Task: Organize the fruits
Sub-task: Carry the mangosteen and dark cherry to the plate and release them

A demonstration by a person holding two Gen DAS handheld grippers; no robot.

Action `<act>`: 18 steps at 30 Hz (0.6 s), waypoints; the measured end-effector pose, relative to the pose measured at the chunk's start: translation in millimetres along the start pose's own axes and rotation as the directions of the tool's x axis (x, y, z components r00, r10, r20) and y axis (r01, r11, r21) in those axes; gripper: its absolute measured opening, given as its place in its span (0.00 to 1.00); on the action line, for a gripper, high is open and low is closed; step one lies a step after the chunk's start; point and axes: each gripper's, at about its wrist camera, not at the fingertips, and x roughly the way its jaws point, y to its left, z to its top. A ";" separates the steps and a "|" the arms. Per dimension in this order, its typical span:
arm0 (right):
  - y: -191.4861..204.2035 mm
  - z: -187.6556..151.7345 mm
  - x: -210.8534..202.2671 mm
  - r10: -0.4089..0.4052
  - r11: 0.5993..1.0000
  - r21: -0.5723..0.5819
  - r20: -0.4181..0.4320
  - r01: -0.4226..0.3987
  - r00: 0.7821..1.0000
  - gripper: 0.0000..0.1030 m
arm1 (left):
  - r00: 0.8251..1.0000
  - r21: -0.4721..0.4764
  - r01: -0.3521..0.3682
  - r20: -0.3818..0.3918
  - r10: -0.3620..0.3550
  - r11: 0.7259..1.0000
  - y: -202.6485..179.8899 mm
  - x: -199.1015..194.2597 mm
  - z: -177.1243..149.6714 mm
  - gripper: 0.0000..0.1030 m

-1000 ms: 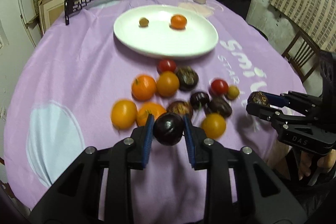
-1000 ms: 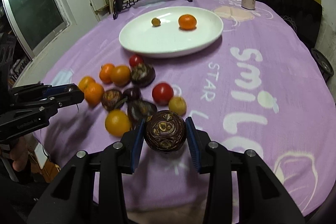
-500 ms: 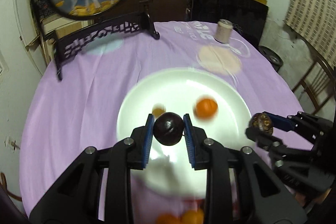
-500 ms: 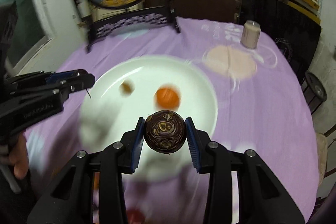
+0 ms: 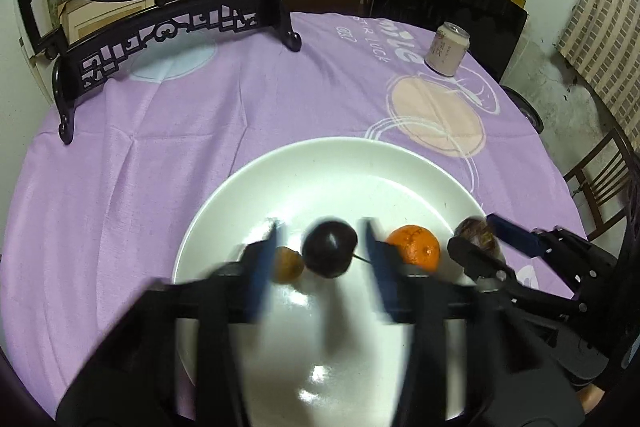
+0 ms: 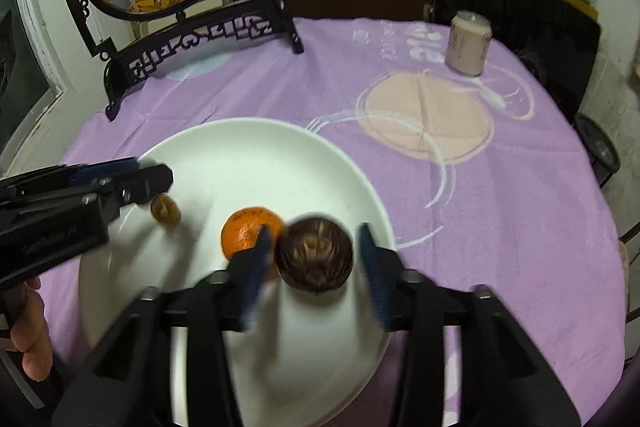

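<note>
A white plate (image 5: 340, 183) (image 6: 248, 155) on the purple cloth holds a tangerine (image 5: 414, 247) (image 6: 246, 231) and a small brown fruit (image 5: 286, 269) (image 6: 164, 209). My left gripper (image 5: 320, 231) is over the plate, its jaws opening. A dark plum (image 5: 330, 249) sits between its blue pads with a gap on each side. My right gripper (image 6: 313, 231) is over the plate's right part, jaws also opening. A brown passion fruit (image 6: 314, 255) (image 5: 478, 233) lies between its pads, free of them. Each gripper shows in the other's view: left gripper (image 6: 152, 171), right gripper (image 5: 478, 235).
A black carved stand (image 5: 172, 27) (image 6: 200, 35) with a round deer picture is at the table's back left. A drink can (image 5: 446, 49) (image 6: 468, 43) stands at the back right. A wooden chair (image 5: 600, 187) is beyond the right edge. A hand (image 6: 28, 339) holds the left gripper.
Both grippers moved from the fruit pile to above the plate, carrying the plum and the passion fruit. Their jaws, shut on the fruits before, now stand apart from them.
</note>
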 end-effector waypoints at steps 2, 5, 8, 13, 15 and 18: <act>1.0 -1.4 -5.9 -0.024 1.000 -0.011 0.032 0.024 0.999 0.58 | 1.000 -0.010 -0.015 0.020 0.015 1.000 1.3 -8.0 -1.9 0.57; 2.9 -7.8 -18.6 -0.041 0.998 -0.037 0.074 0.044 0.996 0.58 | 0.998 -0.025 -0.016 0.054 0.017 1.000 1.3 -27.3 -5.3 0.57; 7.8 -17.9 -32.3 -0.054 0.995 -0.075 0.109 0.062 0.993 0.58 | 0.994 -0.030 -0.014 0.110 0.017 0.999 0.8 -58.8 -19.3 0.57; 19.6 -39.2 -60.3 -0.052 0.991 -0.111 0.179 0.073 0.982 0.58 | 0.975 -0.060 0.009 0.224 0.004 0.998 6.3 -119.3 -65.7 0.59; 22.1 -56.1 -76.5 -0.027 0.994 -0.102 0.180 0.046 0.983 0.58 | 0.971 -0.055 0.003 0.241 0.011 0.998 13.5 -138.4 -99.4 0.59; 28.9 -89.6 -102.3 0.027 0.994 -0.107 0.151 -0.011 0.988 0.58 | 0.976 -0.019 -0.033 0.216 0.036 0.999 25.4 -153.0 -152.2 0.59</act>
